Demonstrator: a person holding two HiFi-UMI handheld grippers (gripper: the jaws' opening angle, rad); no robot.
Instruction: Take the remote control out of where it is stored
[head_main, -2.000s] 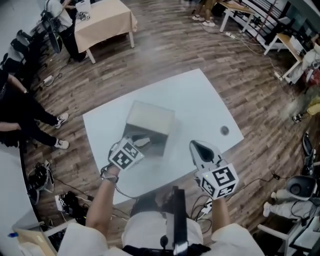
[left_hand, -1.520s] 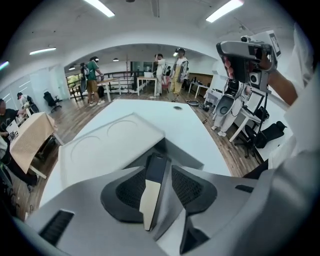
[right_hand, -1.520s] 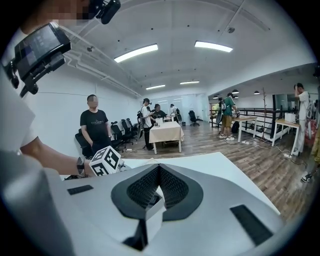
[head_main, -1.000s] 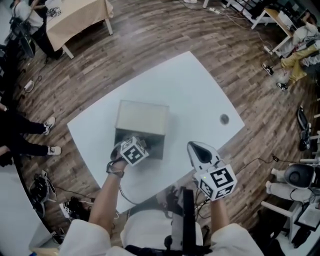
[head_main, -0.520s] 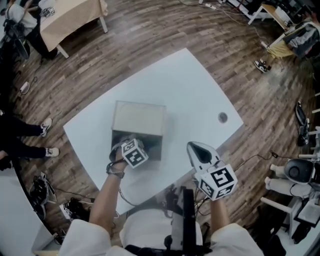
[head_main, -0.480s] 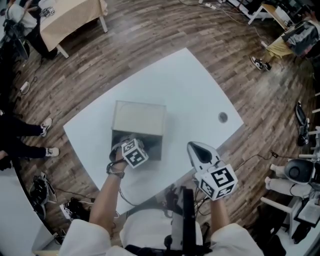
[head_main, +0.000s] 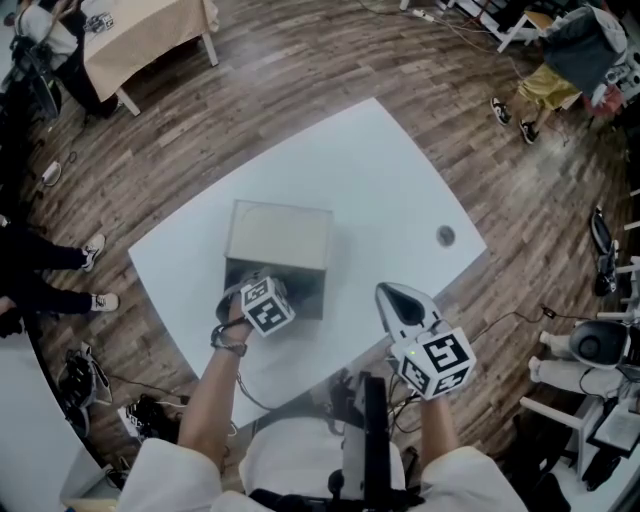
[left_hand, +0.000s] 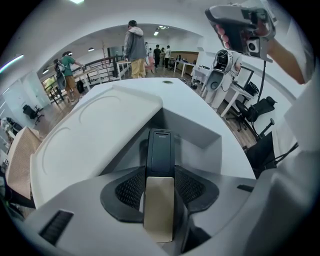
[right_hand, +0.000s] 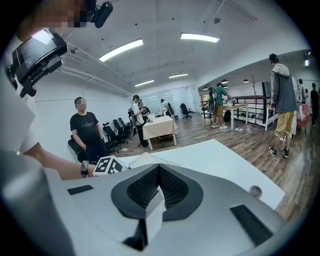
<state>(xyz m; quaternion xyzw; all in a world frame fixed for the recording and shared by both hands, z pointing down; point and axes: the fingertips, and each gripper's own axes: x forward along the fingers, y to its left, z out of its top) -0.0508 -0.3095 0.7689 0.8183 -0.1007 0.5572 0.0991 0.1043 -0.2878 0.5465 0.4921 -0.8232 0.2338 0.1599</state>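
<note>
The remote (left_hand: 160, 152), a dark slim bar, lies inside the open side of the box (head_main: 278, 235), pointing lengthwise away from the left gripper (left_hand: 160, 186). That gripper reaches steeply down into the opening. Its jaws have just been closing and stand apart with the remote between them. The ribbed pads (left_hand: 131, 189) sit just beside the remote's long edges, with a thin sliver of gap showing at the left pad, so the remote is straddled rather than clamped. In the head view the gripper's marker cube (head_main: 262, 305) covers the mouth of the box and hides the remote. The box is grey with a flat pale top. It stands on the white table (head_main: 380, 170) toward its left side, a little back from the near edge, and its open side faces that edge. The right gripper (head_main: 392, 296) hangs over the near edge of the table, well apart from the box and to its right, tilted somewhat downward. Its jaws are closed together with nothing between them. A small round hole (head_main: 446, 236) sits in the table near the right corner. People stand and sit around the room beyond the table.
</note>
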